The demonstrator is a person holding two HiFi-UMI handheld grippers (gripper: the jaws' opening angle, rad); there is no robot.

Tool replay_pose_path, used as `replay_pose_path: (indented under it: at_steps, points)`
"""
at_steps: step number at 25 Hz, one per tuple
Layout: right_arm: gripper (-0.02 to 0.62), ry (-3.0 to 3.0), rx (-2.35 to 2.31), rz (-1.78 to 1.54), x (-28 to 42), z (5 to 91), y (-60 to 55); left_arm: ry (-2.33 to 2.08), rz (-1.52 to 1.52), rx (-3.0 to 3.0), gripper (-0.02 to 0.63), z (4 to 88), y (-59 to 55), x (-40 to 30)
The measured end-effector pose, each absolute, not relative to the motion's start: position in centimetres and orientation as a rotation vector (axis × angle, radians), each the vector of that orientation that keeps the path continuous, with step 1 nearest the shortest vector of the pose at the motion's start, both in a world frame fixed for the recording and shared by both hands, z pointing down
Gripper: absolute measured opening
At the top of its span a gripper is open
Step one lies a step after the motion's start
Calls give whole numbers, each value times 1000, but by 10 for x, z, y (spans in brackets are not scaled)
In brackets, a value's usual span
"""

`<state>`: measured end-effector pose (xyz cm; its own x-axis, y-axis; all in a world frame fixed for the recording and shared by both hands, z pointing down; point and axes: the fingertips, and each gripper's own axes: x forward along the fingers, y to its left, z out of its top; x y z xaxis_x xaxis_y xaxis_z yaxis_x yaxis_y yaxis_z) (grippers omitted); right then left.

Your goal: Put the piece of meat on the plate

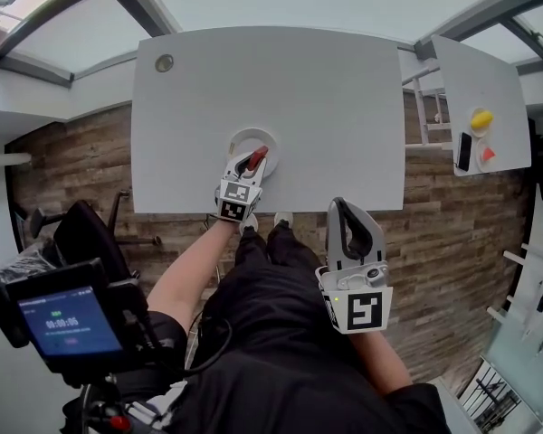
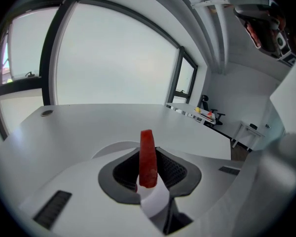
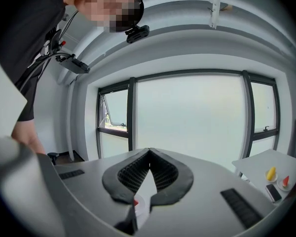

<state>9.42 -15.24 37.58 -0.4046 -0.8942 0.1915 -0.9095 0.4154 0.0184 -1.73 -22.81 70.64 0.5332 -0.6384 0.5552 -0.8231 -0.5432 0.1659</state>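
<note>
- The left hand-held gripper [image 2: 148,174] squeezes the red piece of meat [image 2: 148,157], so its jaws stay a little apart.
- The meat stands up between the jaws, over the white plate [image 1: 242,137] (the plate sits at the near edge of the counter [image 1: 299,89]).
- The right hand-held gripper [image 3: 149,152] is closed tip to tip with nothing in it, off the counter's near edge, to the right.

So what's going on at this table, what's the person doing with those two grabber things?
A person is working two hand-held grippers. The left gripper is clamped on a red piece of meat and holds it over the white plate at the near edge of the grey table. The meat is not yet released. The right gripper is shut, empty, and held off the table near the person's lap.
</note>
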Motion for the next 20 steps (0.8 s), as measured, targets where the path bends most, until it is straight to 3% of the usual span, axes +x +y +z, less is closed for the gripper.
replay_pose_path:
  at_steps: [20]
  points:
    - [3,-2535,1634,132,93,366,-149,-1160,603,2225,94,730,-225,-29]
